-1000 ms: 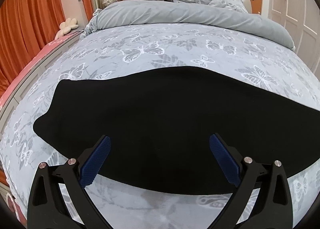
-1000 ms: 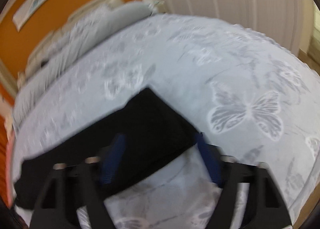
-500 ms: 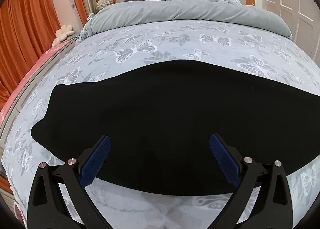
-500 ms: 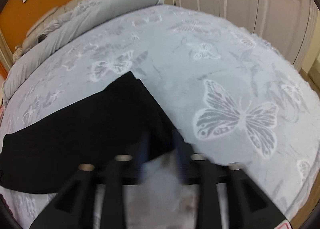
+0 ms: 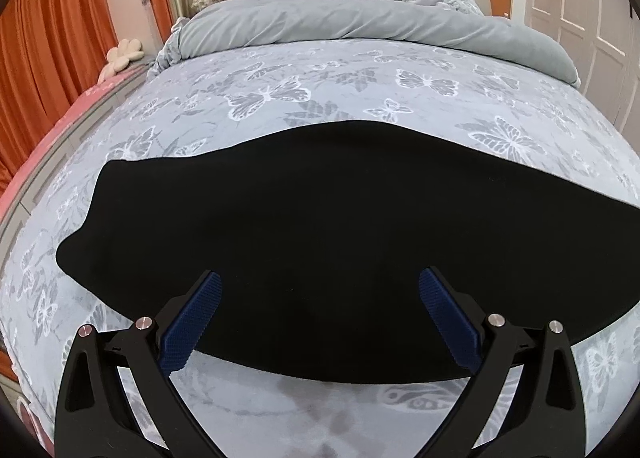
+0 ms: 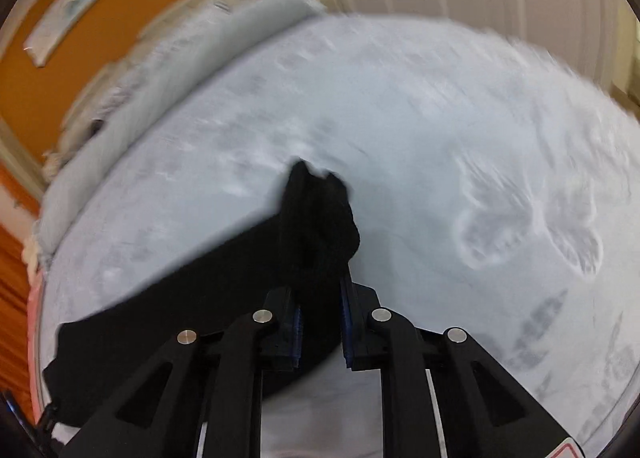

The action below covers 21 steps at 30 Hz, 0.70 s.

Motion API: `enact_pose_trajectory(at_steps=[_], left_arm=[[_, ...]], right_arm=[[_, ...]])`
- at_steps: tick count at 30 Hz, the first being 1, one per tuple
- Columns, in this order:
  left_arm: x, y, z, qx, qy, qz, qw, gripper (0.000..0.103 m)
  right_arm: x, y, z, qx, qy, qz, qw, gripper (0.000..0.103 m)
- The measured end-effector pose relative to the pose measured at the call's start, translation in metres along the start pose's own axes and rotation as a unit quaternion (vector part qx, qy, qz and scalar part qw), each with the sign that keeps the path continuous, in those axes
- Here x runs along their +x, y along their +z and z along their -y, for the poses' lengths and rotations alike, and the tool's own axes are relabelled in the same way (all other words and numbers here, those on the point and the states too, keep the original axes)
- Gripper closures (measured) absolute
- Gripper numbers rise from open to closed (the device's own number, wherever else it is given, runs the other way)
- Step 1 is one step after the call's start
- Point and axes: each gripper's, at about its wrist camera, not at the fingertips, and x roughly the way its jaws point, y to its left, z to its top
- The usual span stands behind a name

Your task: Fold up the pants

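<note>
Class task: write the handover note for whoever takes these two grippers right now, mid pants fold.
Left gripper: open, hovering over the black fabric pants, holding nothing.
Right gripper: shut on the bunched end of the pants, lifted off the grey butterfly-print bedspread.
Done: one end grasped; the rest lies flat across the bed.
Left: probably carry that end over to fold, then smooth.

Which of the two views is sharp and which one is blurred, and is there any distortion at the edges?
Left wrist view: sharp and evenly lit; the black pants show almost no texture, and the fisheye bends the bed into a dome with dark corners. Right wrist view: motion blur smears the bedspread print and the wall, while the right gripper, shut on the pants, is crisp.
</note>
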Motion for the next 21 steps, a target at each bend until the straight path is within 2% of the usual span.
enact_pose_trajectory(at_steps=[5,10,13,16,21], left_arm=[[-0.014,0.008,-0.018,-0.029,-0.017,0.01,0.9994,0.006],[-0.032,0.016,-0.049,-0.068,-0.048,0.025,0.9962,0.006],[-0.037,0.019,-0.067,-0.084,-0.059,0.027,0.9944,0.006],[-0.041,0.021,-0.084,-0.094,-0.057,0.03,0.9935,0.006],[-0.046,0.023,-0.129,-0.119,-0.025,0.03,0.9921,0.006]], right_arm=[[-0.046,0.007,-0.117,-0.085,0.083,0.028,0.992,0.089],[-0.06,-0.014,-0.225,-0.165,0.145,0.012,0.976,0.089],[-0.042,-0.05,-0.285,-0.214,0.162,-0.02,0.963,0.089],[-0.016,-0.092,-0.325,-0.247,0.173,-0.058,0.952,0.089],[0.03,-0.16,-0.358,-0.292,0.164,-0.113,0.936,0.089]])
